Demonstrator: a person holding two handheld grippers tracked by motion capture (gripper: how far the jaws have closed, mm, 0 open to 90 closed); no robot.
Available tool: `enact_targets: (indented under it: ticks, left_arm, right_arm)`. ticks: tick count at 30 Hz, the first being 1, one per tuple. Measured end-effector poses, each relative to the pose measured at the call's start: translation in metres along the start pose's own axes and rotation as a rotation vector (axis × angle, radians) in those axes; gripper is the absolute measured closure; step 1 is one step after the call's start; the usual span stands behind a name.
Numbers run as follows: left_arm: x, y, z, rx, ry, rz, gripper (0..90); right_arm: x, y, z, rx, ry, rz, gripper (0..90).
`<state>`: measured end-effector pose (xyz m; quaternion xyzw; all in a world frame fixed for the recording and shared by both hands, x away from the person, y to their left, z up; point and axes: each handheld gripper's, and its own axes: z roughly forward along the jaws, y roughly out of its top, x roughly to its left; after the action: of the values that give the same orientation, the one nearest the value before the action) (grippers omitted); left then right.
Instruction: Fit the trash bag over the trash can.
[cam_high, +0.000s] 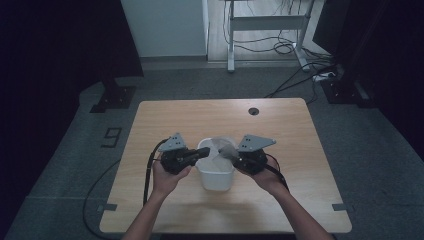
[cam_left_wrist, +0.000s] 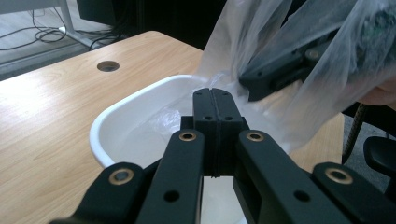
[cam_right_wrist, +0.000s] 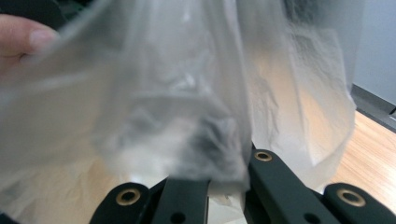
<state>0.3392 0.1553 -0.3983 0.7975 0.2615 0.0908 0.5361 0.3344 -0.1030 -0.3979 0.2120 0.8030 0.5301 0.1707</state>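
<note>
While both forearms reach in from the near edge of the worktop (cam_high: 165, 112), the two hand-held grippers meet over a white bin (cam_high: 216, 176) standing near its middle. A clear plastic bag (cam_high: 218, 148) sits in the mouth of the bin and rises above its rim. The left hand-held gripper (cam_high: 204, 153) has its jaws pressed fully together at the bin's left rim; in the left gripper view a thin edge of the film seems to lie at their tips, though whether it is pinched I cannot tell. The right hand-held gripper (cam_high: 229, 152) is at the right rim, draped in bag film, jaws closed on a fold of it.
</note>
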Motion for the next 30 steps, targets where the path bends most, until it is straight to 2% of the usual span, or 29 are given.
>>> enact_targets:
  ticks: [10,11,13,15,18,22,27,30]
  left_arm:
    - [-0.003,0.001,0.0,-0.009,-0.013,0.006,90.0]
    - [-0.003,0.001,0.0,-0.011,-0.012,0.006,90.0]
    - [-0.003,0.001,0.0,-0.012,-0.012,0.005,90.0]
    - [-0.003,0.001,0.001,-0.012,-0.009,0.003,90.0]
    - [-0.003,0.0,0.0,-0.018,-0.009,0.0,90.0]
    - [-0.003,0.0,0.0,-0.019,-0.006,-0.001,90.0]
    - [-0.005,0.0,0.001,-0.017,-0.011,-0.001,90.0]
    - [-0.005,0.0,0.002,-0.014,-0.012,0.002,90.0]
  right_arm:
    - [-0.015,-0.002,-0.014,-0.032,-0.052,0.04,88.7]
    - [-0.015,-0.002,-0.014,-0.032,-0.055,0.044,86.1]
    - [-0.014,-0.003,-0.014,-0.031,-0.062,0.054,69.7]
    - [-0.011,-0.004,-0.015,-0.025,-0.055,0.057,69.1]
    - [-0.004,-0.007,-0.022,-0.033,-0.031,0.067,63.4]
    - [0.003,-0.013,-0.028,-0.028,-0.008,0.09,62.9]
    - [0.007,-0.012,-0.026,-0.029,0.027,0.069,65.3]
    - [0.007,-0.011,-0.02,-0.026,0.017,0.056,61.9]
